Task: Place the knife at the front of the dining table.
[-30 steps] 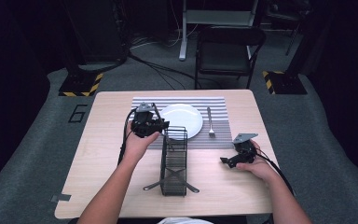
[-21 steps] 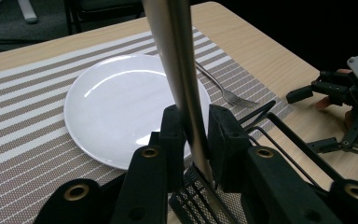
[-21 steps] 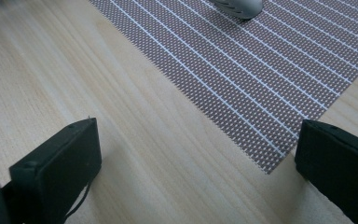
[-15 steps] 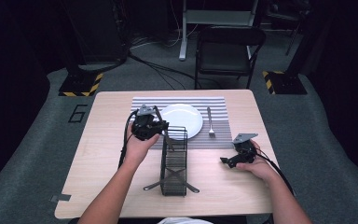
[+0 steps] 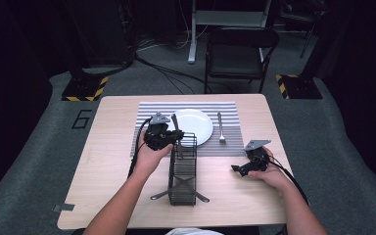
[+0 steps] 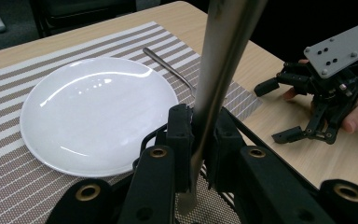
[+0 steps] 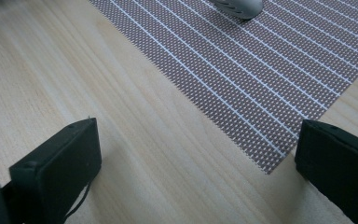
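1. Against the earlier high view, we see little change: our left claw (image 5: 169, 136) has stayed at the rack's (image 5: 182, 169) far end with the knife (image 5: 176, 128) pinched in it, and our right claw (image 5: 241, 168) has stayed low by the table's (image 5: 112, 161) right edge.
2. In the left gripper view our left claw (image 6: 200, 140) is clamped tight on the knife (image 6: 219, 70), a flat, smooth strip of dull metal that stands nearly upright between the black jaws and runs out of the top of the view.
3. The knife is held over the mat (image 5: 152, 115), just beside the plate (image 5: 192, 126) and above the rack's far end; we cannot tell whether its lower end touches anything.
4. Our right claw (image 7: 196, 168) is spread wide and holds nothing; its blocky black jaws hang over pale wood grain beside the mat's (image 7: 261, 70) corner.
5. The rack is a tall, narrow basket of thin black wire on crossed metal feet, standing on the table between our hands.
6. The plate (image 6: 95, 112) is round, white and glossy, with light glinting off its rim.
7. The mat (image 6: 9, 186) is a woven rectangle, brown-grey with thin white stripes.
8. A slim metal fork (image 5: 221, 129) lies on the mat to the right of the plate, apart from it.
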